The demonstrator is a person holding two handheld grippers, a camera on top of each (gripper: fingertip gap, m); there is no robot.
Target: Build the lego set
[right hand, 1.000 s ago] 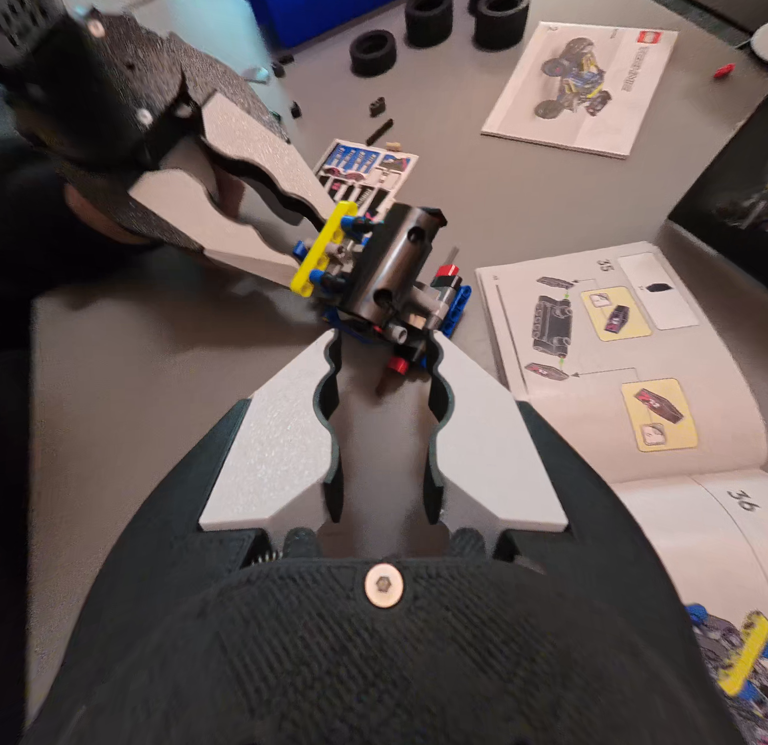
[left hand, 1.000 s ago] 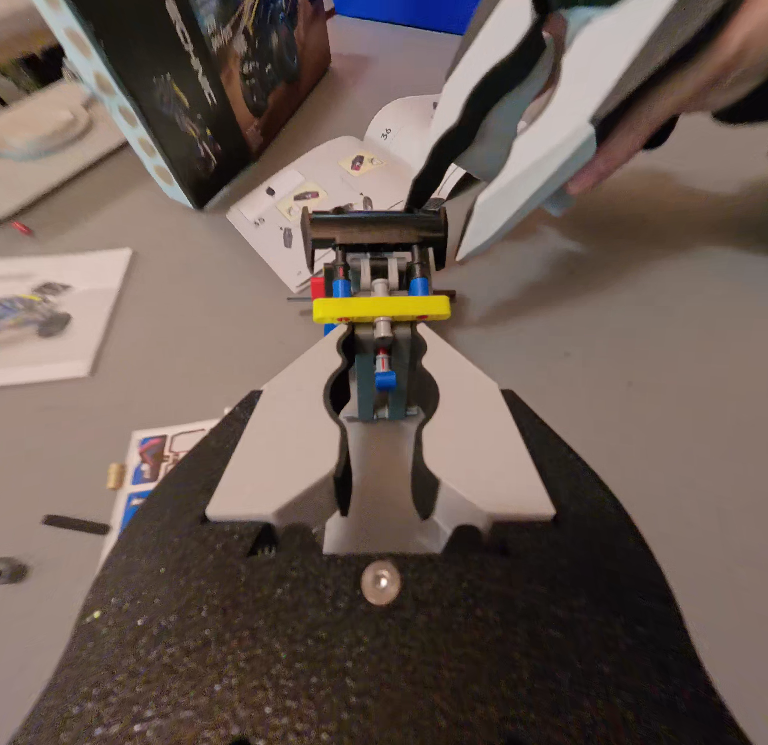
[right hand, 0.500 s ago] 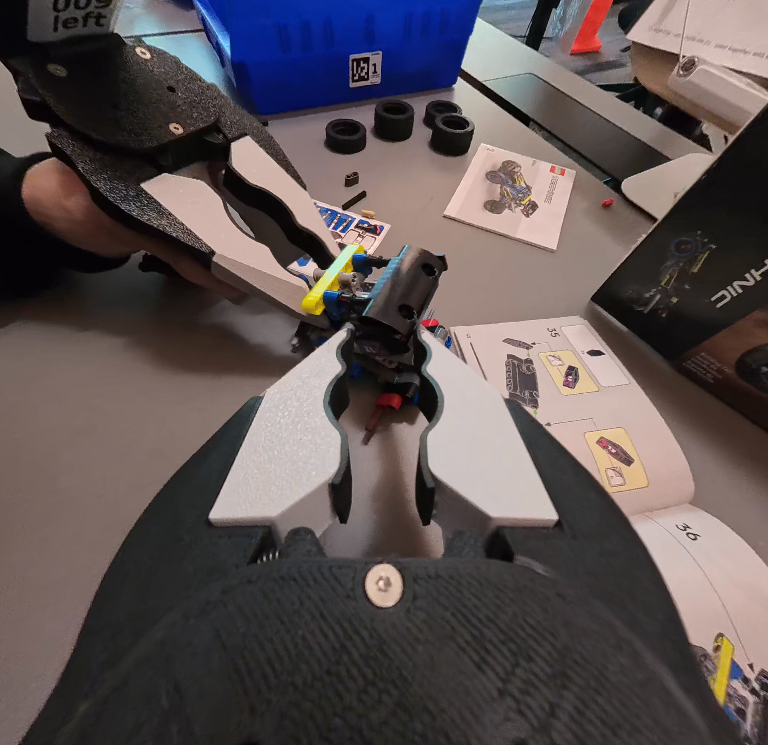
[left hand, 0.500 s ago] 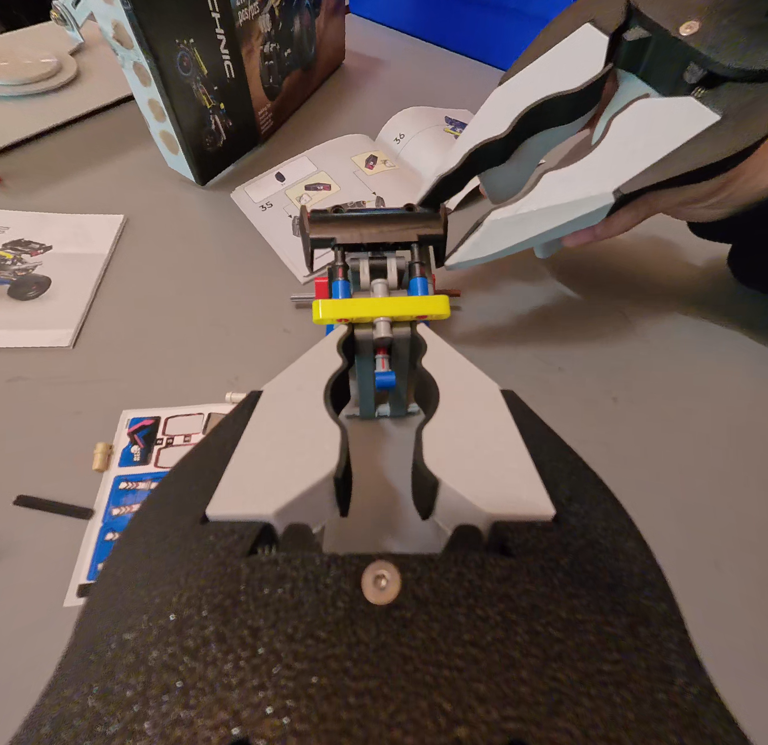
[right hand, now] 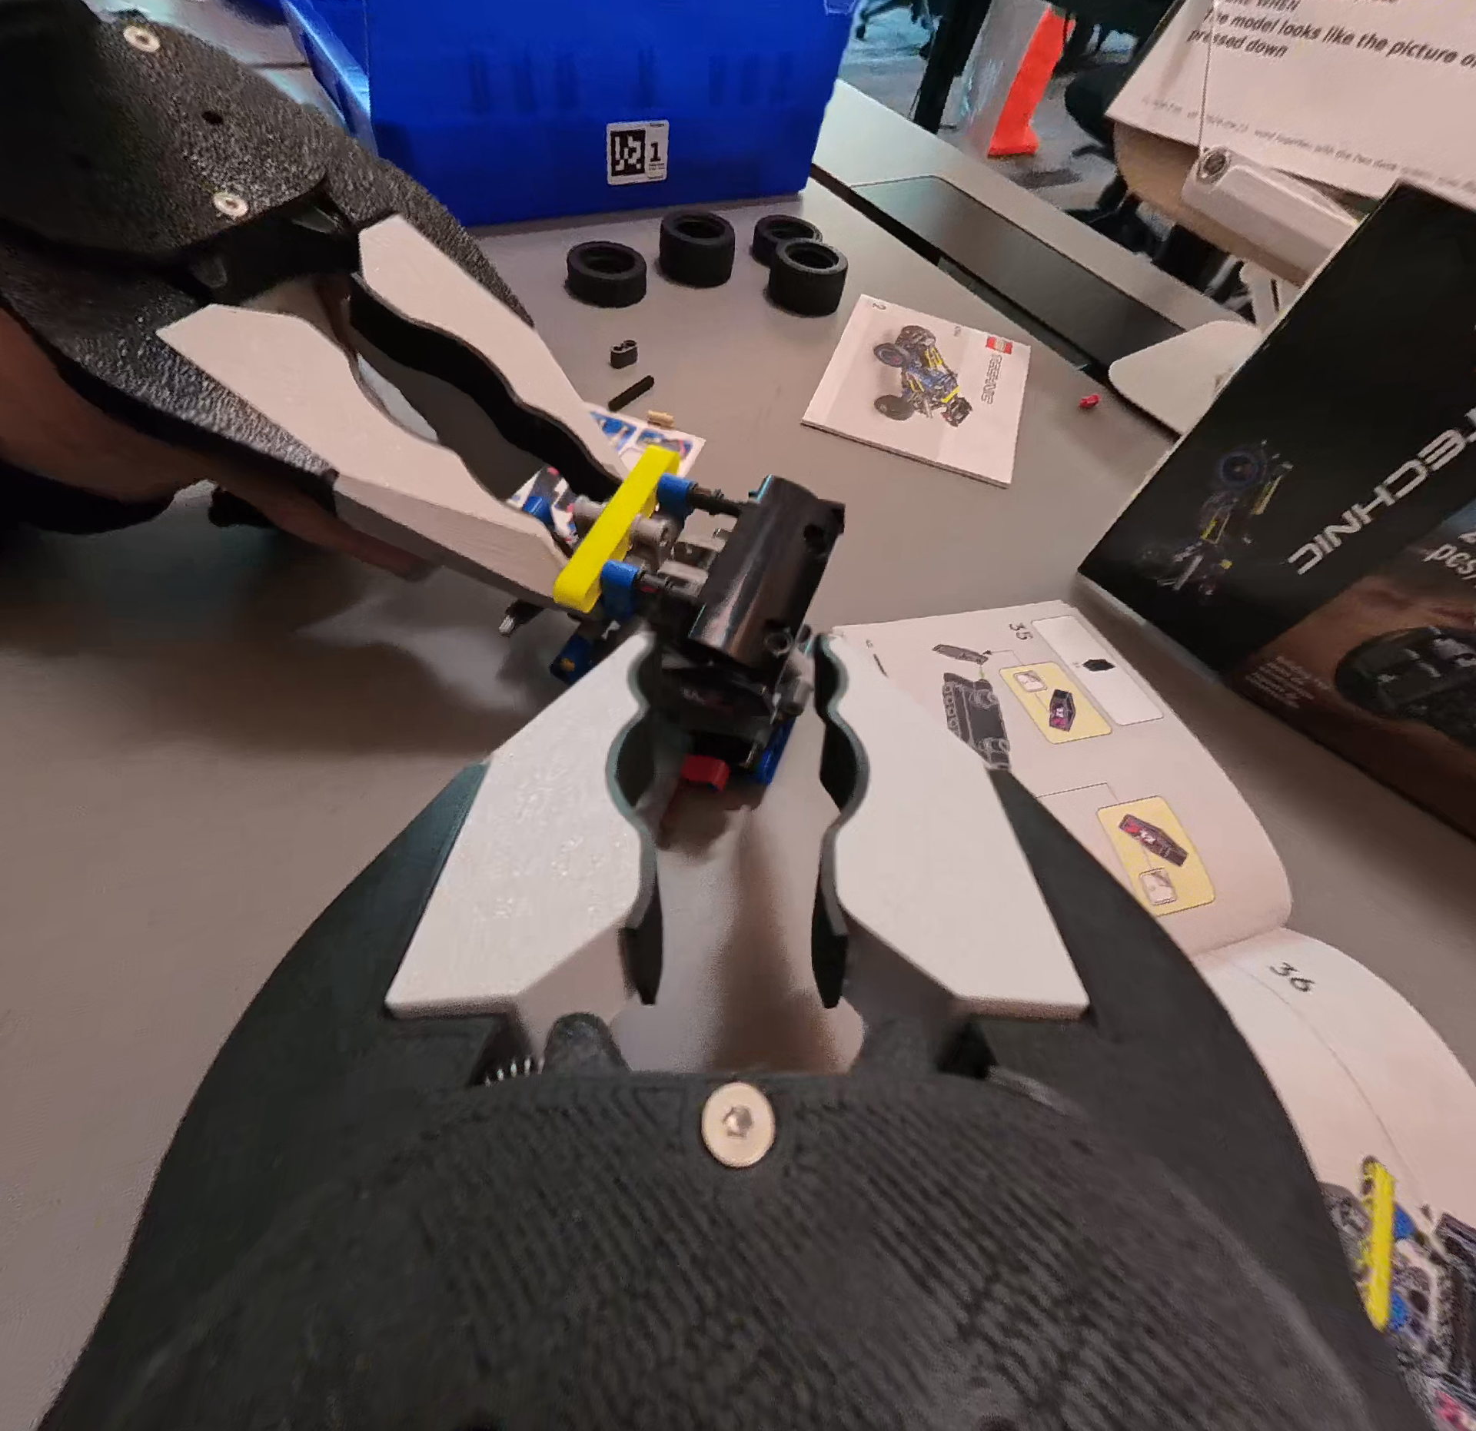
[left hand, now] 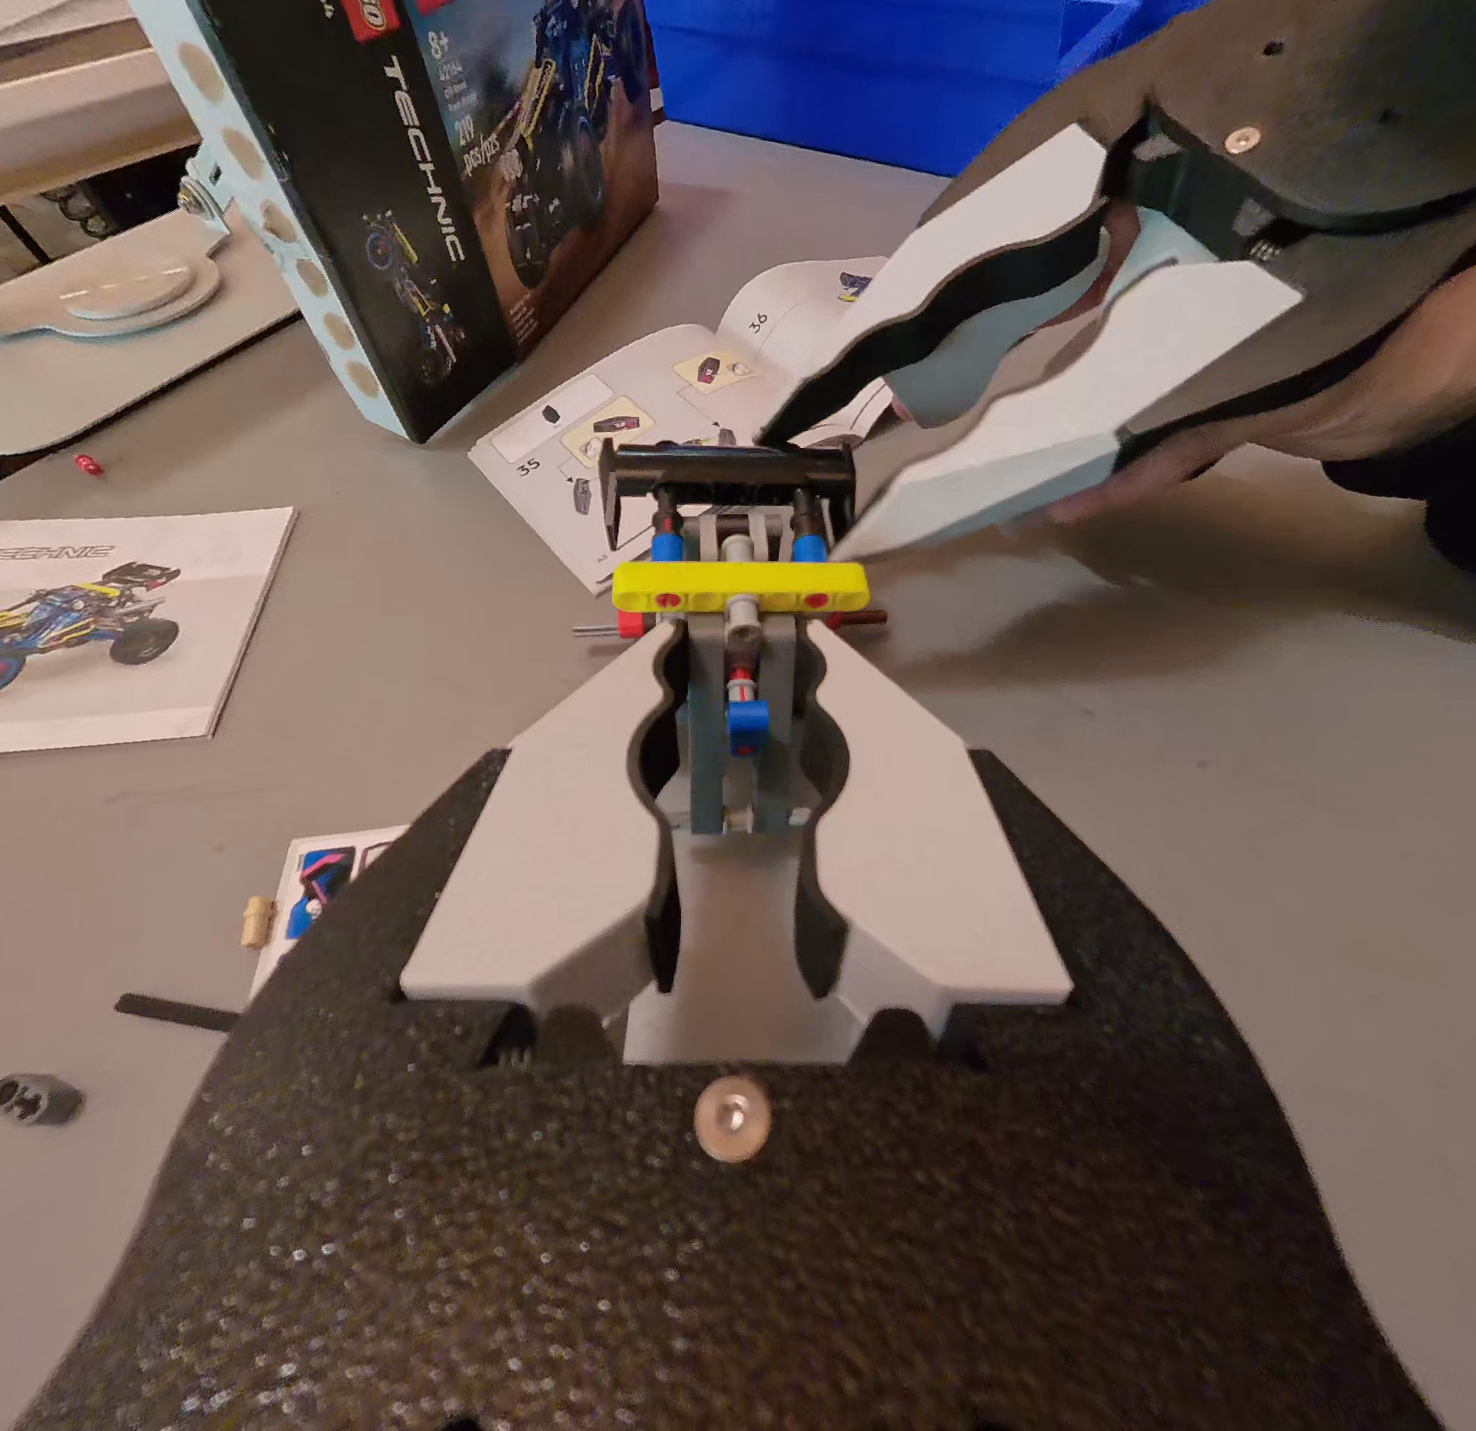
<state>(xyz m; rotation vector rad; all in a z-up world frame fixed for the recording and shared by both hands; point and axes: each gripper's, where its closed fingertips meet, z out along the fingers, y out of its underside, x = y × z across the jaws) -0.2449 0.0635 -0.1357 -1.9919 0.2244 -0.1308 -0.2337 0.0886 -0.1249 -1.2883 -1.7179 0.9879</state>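
a small part-built brick model of grey frame, yellow beam, blue pins and black cylinder block (left hand: 739,586) is held just above the grey bench (left hand: 1158,754), at the centre of the left wrist view. the left tongs (left hand: 739,634) are clenched on its grey frame, both pads pressed to the sides. in the right wrist view the right tongs (right hand: 723,658) are set around the black end of the model; the left pad seems to touch it, but whether the right pad presses cannot be told through the blur.

the build is judged part done: a frame with axles and pins is assembled, yet four black rubber tyres (right hand: 703,259) lie unfitted at the upper middle of the right view, before a blue plastic bin (right hand: 591,75). a sticker sheet (left hand: 335,874) and a loose black axle (left hand: 172,1013) lie at lower left of the left view. an open instruction booklet (right hand: 1078,754) lies at right, beside the black printed carton (left hand: 415,179).
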